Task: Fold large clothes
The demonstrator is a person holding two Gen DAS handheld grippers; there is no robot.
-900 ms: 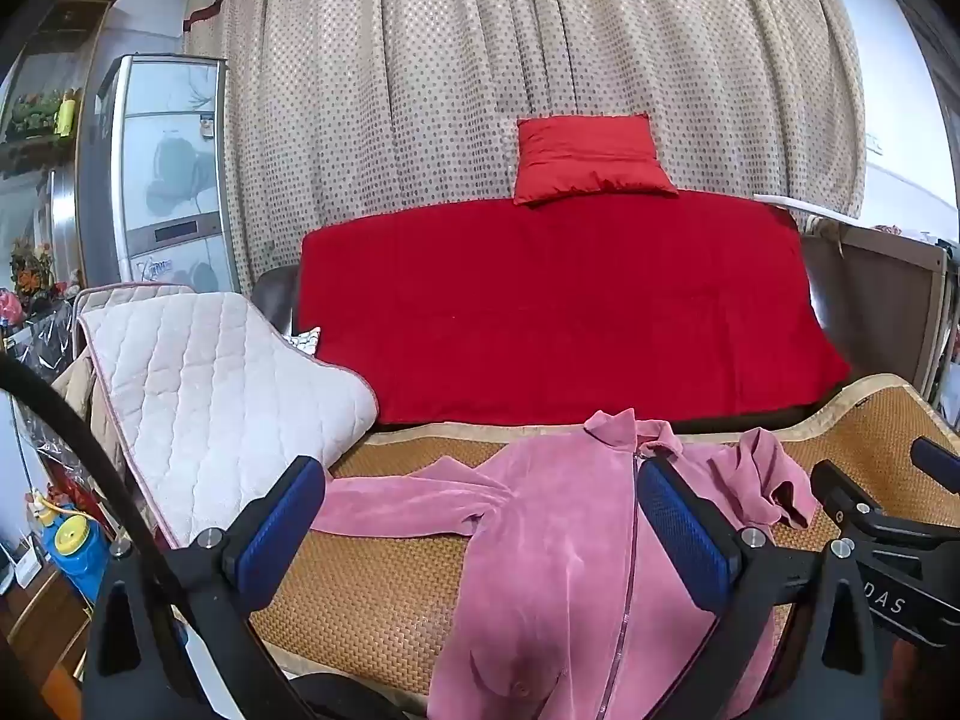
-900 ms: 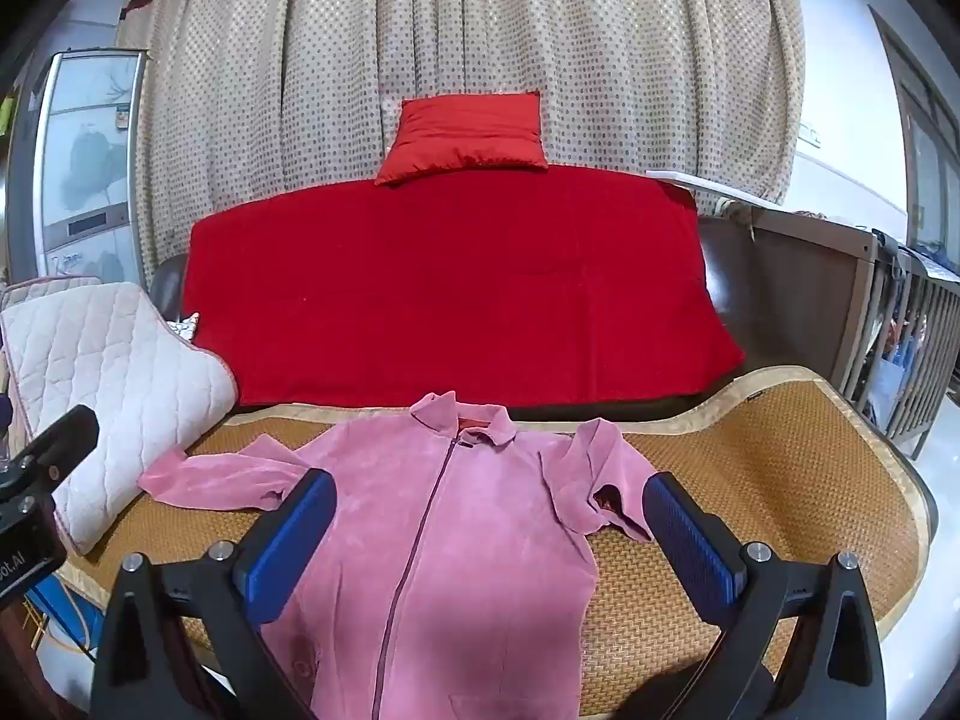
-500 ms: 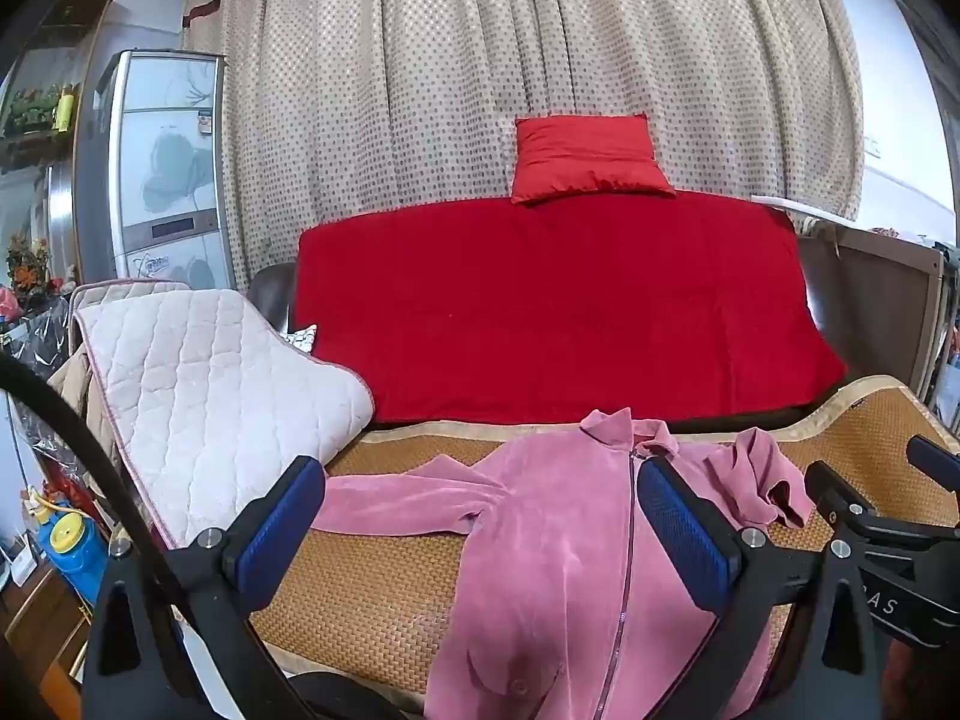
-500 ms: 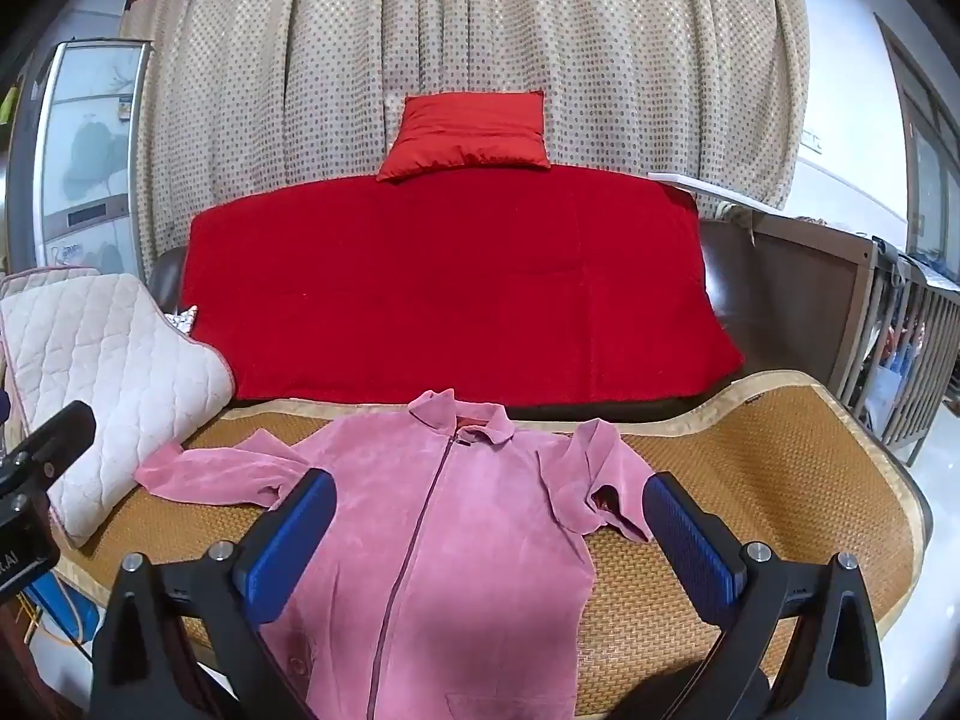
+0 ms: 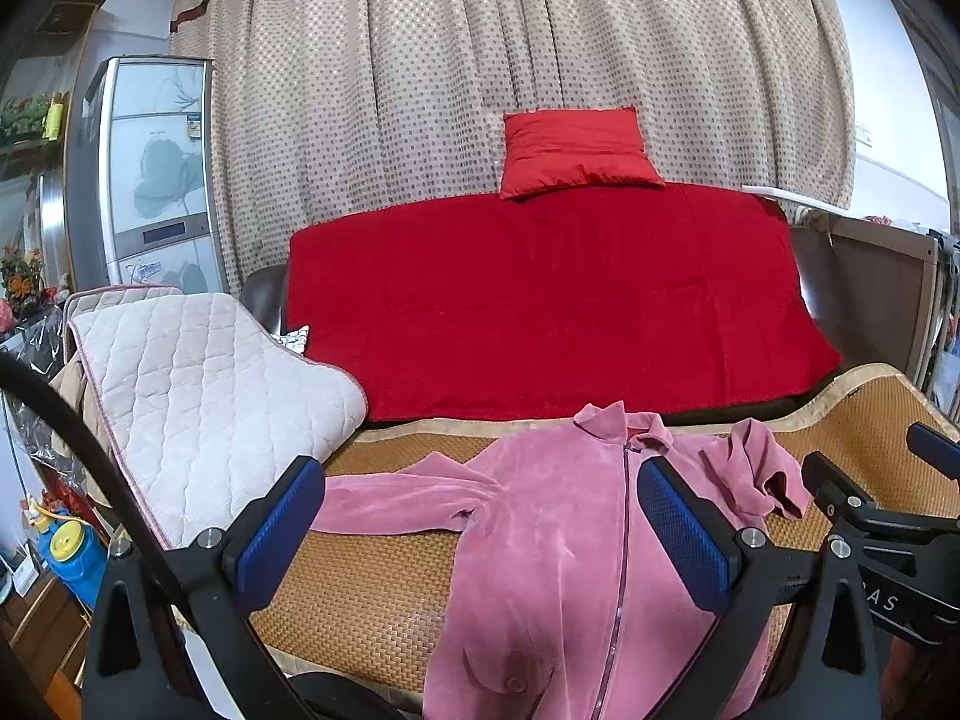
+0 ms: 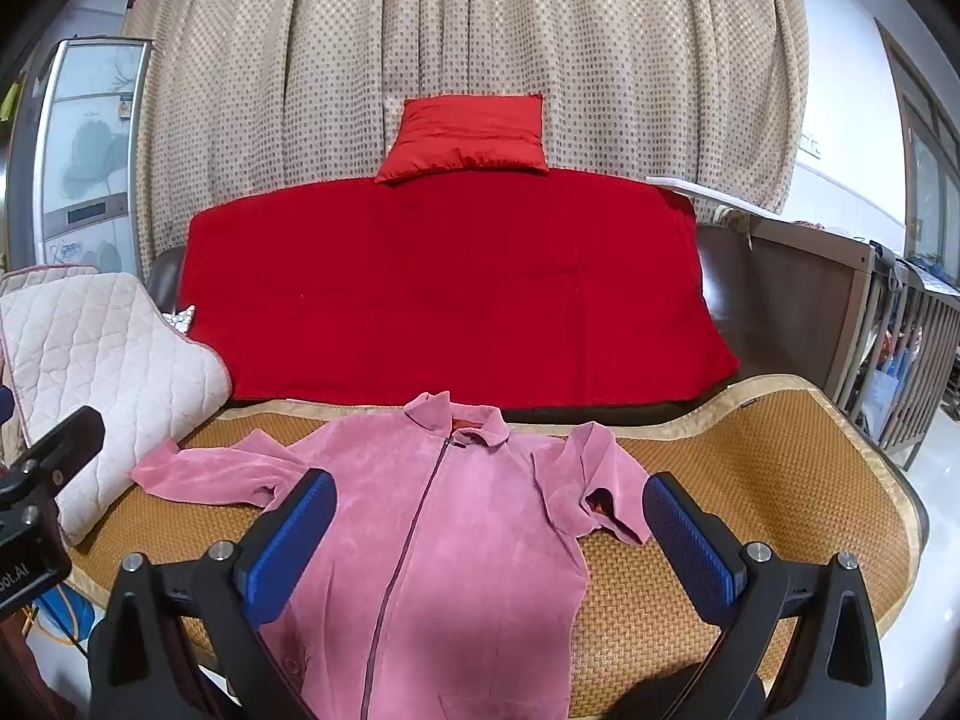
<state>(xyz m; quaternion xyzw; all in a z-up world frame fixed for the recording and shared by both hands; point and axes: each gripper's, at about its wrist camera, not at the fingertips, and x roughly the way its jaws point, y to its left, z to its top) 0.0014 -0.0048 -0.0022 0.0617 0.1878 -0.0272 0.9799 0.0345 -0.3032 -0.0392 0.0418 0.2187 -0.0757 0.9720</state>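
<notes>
A pink velvet zip jacket (image 6: 456,516) lies flat, front up, on the woven mat (image 6: 768,468) of the sofa seat, collar toward the backrest. Its left sleeve stretches out toward the quilted cushion; its right sleeve is bunched and folded near the shoulder. It also shows in the left wrist view (image 5: 558,528). My left gripper (image 5: 480,534) is open and empty, held above the jacket's near part. My right gripper (image 6: 489,540) is open and empty, held above the jacket's middle. Part of the right gripper's body shows at the right edge of the left wrist view.
A red blanket (image 6: 444,294) covers the sofa backrest, with a red pillow (image 6: 468,138) on top. A white quilted cushion (image 5: 198,396) lies over the left armrest. A tall cabinet (image 5: 150,174) stands at the left. A wooden crib (image 6: 900,348) stands at the right.
Both views have shifted slightly: the jacket sits a little lower and nearer in both. The jacket itself has not moved, and both grippers stay open.
</notes>
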